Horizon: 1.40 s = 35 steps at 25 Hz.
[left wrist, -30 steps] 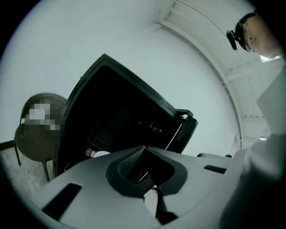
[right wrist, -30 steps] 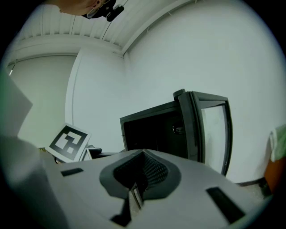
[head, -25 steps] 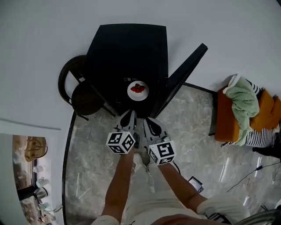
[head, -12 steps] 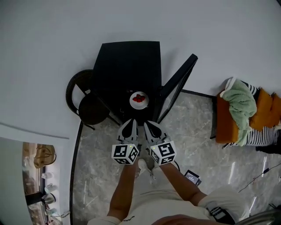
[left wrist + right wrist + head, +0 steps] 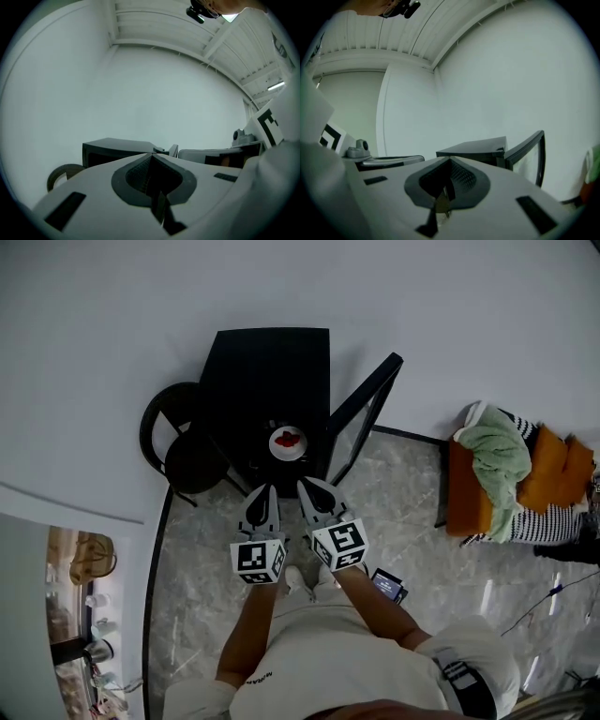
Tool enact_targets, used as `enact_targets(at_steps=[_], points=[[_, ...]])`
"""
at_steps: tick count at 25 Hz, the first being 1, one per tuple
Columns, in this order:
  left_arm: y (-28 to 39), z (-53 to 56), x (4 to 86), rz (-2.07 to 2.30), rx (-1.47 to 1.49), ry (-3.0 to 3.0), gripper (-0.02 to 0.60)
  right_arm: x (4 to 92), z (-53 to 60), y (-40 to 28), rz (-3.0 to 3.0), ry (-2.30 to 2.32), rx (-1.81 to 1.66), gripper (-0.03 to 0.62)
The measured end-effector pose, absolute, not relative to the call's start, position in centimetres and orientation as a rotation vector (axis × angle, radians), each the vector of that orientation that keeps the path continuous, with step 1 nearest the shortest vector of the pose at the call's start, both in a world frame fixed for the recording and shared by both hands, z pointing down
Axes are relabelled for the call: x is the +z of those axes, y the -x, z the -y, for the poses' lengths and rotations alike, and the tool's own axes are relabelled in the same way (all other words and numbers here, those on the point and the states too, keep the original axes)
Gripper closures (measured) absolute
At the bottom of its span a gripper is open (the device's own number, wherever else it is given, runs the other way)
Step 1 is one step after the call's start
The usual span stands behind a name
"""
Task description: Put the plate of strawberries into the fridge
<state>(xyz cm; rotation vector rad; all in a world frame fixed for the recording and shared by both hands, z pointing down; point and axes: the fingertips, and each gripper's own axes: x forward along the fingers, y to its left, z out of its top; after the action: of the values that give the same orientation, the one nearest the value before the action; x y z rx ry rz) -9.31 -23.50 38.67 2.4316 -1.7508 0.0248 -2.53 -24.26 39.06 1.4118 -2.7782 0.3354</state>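
- The white wall (image 5: 450, 315) fills the head view from 9 o'clock over the top to 3 o'clock; a grey marbled floor (image 5: 206, 559) covers the lower half.
- The black fridge (image 5: 267, 371) stands against the wall at 12 o'clock of the person. Its door (image 5: 364, 404) is swung open, angled out toward 2 o'clock.
- An orange seat (image 5: 464, 502) stands well apart at 3 o'clock, with a green towel (image 5: 495, 460) and a striped cloth (image 5: 553, 526) heaped on it.
- A round black chair (image 5: 178, 457) stands just beside the fridge, at its 8 o'clock.
- The left gripper (image 5: 262, 489) is held at 6 o'clock of the fridge and points at it. In its own view the claw is pressed fully together, tip to tip, with nothing between the jaws.
- The right gripper (image 5: 304, 482) is just beside the left one at its 3 o'clock, aimed the same way. Its claw is likewise fully closed and has hold of nothing.
- Each gripper carries its marker cube (image 5: 258, 561) at the rear, nearest the person's forearms.
- The white plate (image 5: 288, 442) sits in the fridge's open front, at 12 o'clock of the two grippers and apart from both. Which shelf it rests on cannot be told.
- The red strawberries (image 5: 289, 438) lie at the middle of the plate.
- A small dark phone (image 5: 387, 586) shows at 4 o'clock of the right gripper, by the person's right forearm.
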Motion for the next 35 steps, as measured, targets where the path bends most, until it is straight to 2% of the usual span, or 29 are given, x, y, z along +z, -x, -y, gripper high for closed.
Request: enact_targets(at_steps=[14, 35], points=[[8.8, 20.7, 32.2, 1.818, -0.033, -2.520, 0.581, 32.8, 21.5, 3.1, 2.851, -1.376, 0.163, 0.582], [8.5, 22.4, 29.3, 1.895, -0.031, -2.621, 0.581, 29.9, 23.2, 3.6, 2.909, -1.387, 0.027, 0.582]])
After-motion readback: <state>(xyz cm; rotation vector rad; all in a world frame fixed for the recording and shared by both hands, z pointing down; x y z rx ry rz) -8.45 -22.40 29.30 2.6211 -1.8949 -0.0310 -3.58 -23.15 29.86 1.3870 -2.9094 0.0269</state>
